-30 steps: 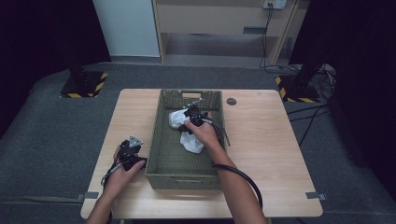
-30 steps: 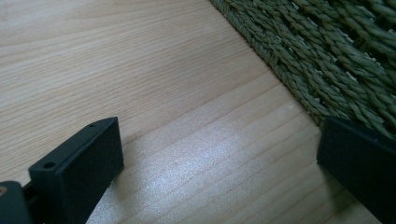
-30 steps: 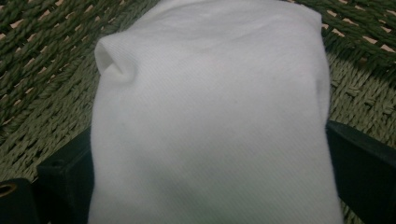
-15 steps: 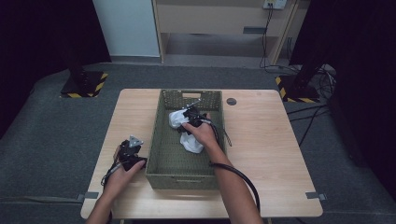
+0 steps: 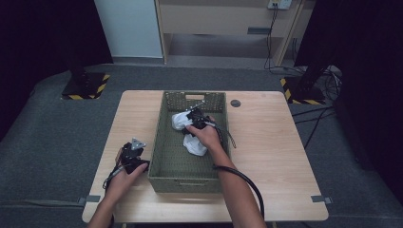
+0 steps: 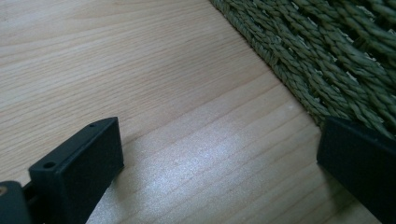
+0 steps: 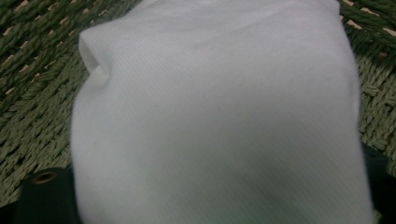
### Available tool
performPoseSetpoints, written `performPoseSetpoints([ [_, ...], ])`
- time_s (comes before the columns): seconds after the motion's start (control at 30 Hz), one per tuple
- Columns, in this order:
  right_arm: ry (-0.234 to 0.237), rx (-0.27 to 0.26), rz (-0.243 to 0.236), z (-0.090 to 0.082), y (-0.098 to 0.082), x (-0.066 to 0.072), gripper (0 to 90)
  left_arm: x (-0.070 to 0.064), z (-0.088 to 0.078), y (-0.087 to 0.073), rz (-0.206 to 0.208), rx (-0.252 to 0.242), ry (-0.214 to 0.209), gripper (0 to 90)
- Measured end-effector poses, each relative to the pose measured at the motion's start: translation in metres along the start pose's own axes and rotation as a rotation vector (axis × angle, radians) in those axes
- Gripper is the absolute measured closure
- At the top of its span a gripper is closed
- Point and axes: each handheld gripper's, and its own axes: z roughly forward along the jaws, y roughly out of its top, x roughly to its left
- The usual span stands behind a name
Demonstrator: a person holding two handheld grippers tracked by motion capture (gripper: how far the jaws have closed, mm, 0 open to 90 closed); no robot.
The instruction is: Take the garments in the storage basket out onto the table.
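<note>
Ribbed white cloth (image 7: 219,116) — woven green basket (image 5: 164,156)

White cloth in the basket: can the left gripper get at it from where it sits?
Probably not directly: the left gripper rests on the table outside the basket, whose wall stands between it and the white cloth.

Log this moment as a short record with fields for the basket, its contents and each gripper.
basket: green woven basket on the wooden table
contents: white cloth crumpled inside
right gripper: in the basket, jaws have just been closing with the cloth between them
left gripper: resting on the table beside the basket, jaws wide apart, nothing between them
</note>
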Motion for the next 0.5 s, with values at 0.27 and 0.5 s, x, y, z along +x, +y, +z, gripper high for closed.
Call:
performPoseSetpoints([
  [0.27, 0.009, 0.001, -0.030, -0.011, 0.004, 0.002, 46.5, 0.000, 0.000, 0.000, 0.002, 0.001, 0.000, 0.0],
  [0.5, -0.037, -0.054, -0.011, -0.025, 0.009, -0.003, 50.5, 0.000, 0.000, 0.000, 0.001, 0.001, 0.000, 0.0],
])
